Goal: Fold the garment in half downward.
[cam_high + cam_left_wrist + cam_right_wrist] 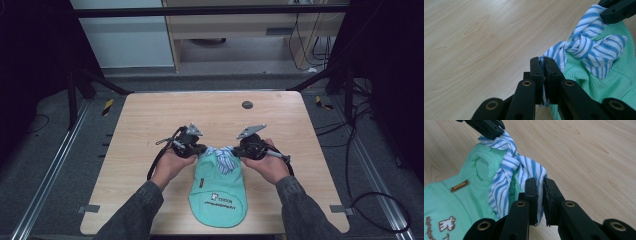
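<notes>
On the wooden desk (150, 120), both tongs, left (543, 65) and right (540, 185), pinch the soft, limp striped tie (223, 156) ends at frame centre; grip near the knot.

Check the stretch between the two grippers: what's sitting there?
The knot of the blue-and-white striped tie, over the green garment. The left gripper and right gripper each pinch one end, as both gripper views show.
</notes>
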